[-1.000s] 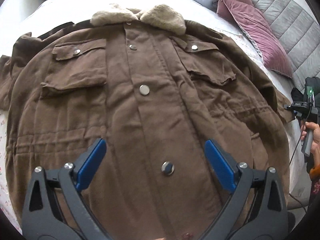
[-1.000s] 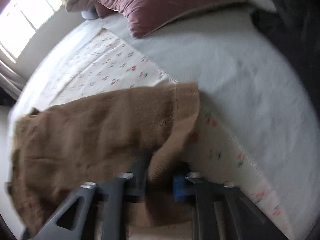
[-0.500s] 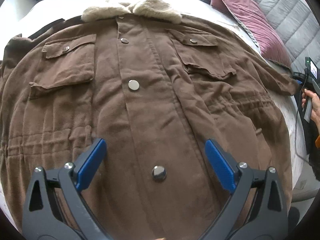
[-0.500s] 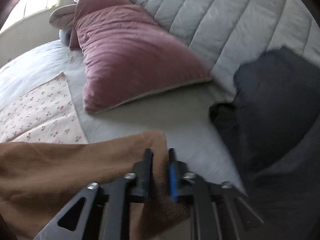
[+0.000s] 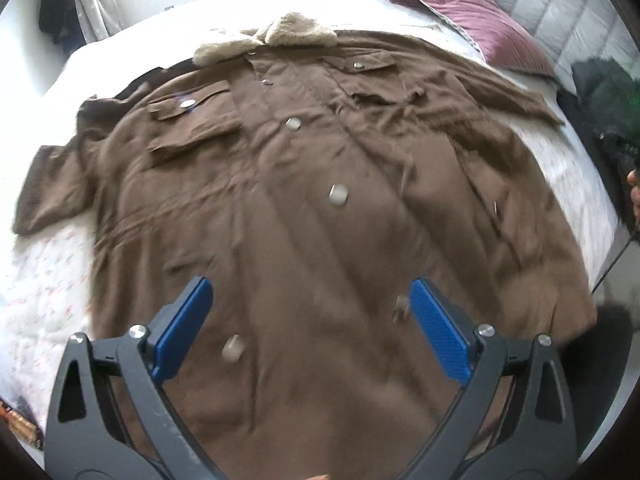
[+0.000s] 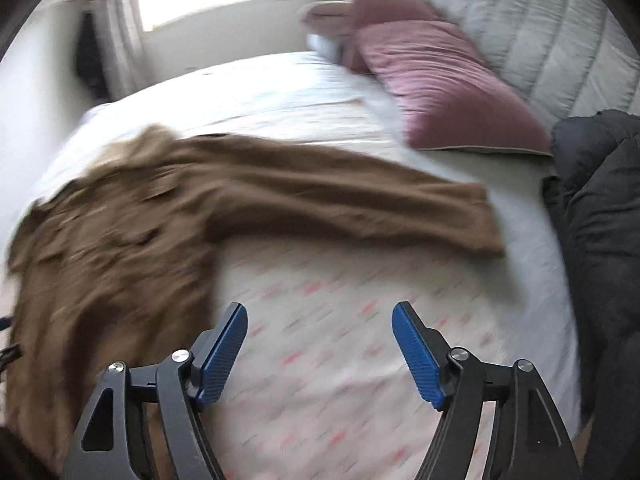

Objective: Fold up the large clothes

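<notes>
- Brown coat [image 5: 320, 208] spread flat, front up, across the bed [image 5: 248, 16]; fur collar [image 5: 268, 38] at the far end, snaps down the middle.
- Left tool [image 5: 310, 312] wide open above the near hem, gripping nothing, blue pads [image 5: 182, 326] well apart.
- Right tool [image 6: 320, 344] wide open over the flowered sheet [image 6: 328, 320], empty, just right of the coat's body.
- One sleeve [image 6: 360, 204] stretched out to the right, cuff near a dark garment [image 6: 596, 208].
- Pink pillow [image 6: 444, 88] far right by the grey headboard [image 6: 540, 28].
</notes>
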Demonstrator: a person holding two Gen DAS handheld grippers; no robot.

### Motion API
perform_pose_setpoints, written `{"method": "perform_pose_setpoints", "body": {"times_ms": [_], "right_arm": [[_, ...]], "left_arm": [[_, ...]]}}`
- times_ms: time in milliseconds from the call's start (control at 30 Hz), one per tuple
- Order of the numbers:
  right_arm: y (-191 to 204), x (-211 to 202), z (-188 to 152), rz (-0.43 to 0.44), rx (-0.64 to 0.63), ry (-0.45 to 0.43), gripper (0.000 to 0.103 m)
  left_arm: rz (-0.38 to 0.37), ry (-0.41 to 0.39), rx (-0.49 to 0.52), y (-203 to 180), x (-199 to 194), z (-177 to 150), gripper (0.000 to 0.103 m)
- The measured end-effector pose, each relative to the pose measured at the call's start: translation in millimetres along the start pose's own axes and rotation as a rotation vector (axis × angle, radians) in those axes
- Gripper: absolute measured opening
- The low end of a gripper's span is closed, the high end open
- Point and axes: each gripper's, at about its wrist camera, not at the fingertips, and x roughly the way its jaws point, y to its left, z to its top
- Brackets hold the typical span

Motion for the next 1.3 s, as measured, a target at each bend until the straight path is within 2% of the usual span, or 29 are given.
{"method": "perform_pose_setpoints", "body": {"times_ms": [100,200,433,600,700,867,1000,1067,1133,1167,1200,1233,1267,1300], "right_arm": [[39.1,-30.5,-29.4,0.070,-0.049,0.009,0.083],[67.0,-46.4,-53.1,0.103,-0.116,0.031,0.084],[105.8,-67.5,-109.7,0.158,-0.212,0.064,0.084],[120.8,-66.8,-149.9,0.160,-0.291,0.122,0.084],[125.2,-58.5,-170.6,0.154,-0.317,0.171,0.084],[128.7,-44.2,-194.5,0.113,-0.349,0.231,0.084],[125.7,-33.0,-196.8,0.071,-0.328,0.233,0.084],[124.1,-27.3,-194.1,0.039,-0.323,0.223,0.084],[122.2,-20.1,-189.5,-0.018,-0.331,0.193,0.084],[121.1,-17.4,-186.5,-0.062,-0.336,0.173,0.084],[119.3,-13.5,-182.8,-0.111,-0.338,0.154,0.083],[117.0,-10.8,-180.3,-0.142,-0.333,0.146,0.083],[113.8,-9.6,-177.3,-0.158,-0.314,0.132,0.080],[111.1,-11.2,-174.4,-0.152,-0.298,0.109,0.071]], "left_arm": [[0.032,0.005,0.024,7.9,-16.9,-29.2,0.099],[0.036,0.020,0.022,19.0,-30.3,-59.1,0.099],[0.075,0.055,0.085,38.1,-46.1,-122.2,0.099],[0.046,0.078,0.128,53.9,-49.5,-158.5,0.099],[0.033,0.114,0.187,62.6,-49.4,-180.9,0.099],[0.104,0.175,0.197,88.1,-42.3,-203.5,0.099],[0.172,0.172,0.119,110.3,-32.7,-206.9,0.098],[0.160,0.150,0.053,119.5,-32.6,-204.0,0.089],[0.147,0.116,0.031,119.9,-35.6,-201.0,0.073],[0.144,0.102,0.030,118.6,-37.1,-199.8,0.055],[0.134,0.081,0.023,116.5,-40.6,-197.6,0.031],[0.133,0.069,0.013,115.7,-43.7,-196.0,0.021],[0.143,0.038,-0.004,115.3,-50.5,-193.7,0.018],[0.140,0.001,-0.023,116.8,-59.4,-192.1,0.015]]}}
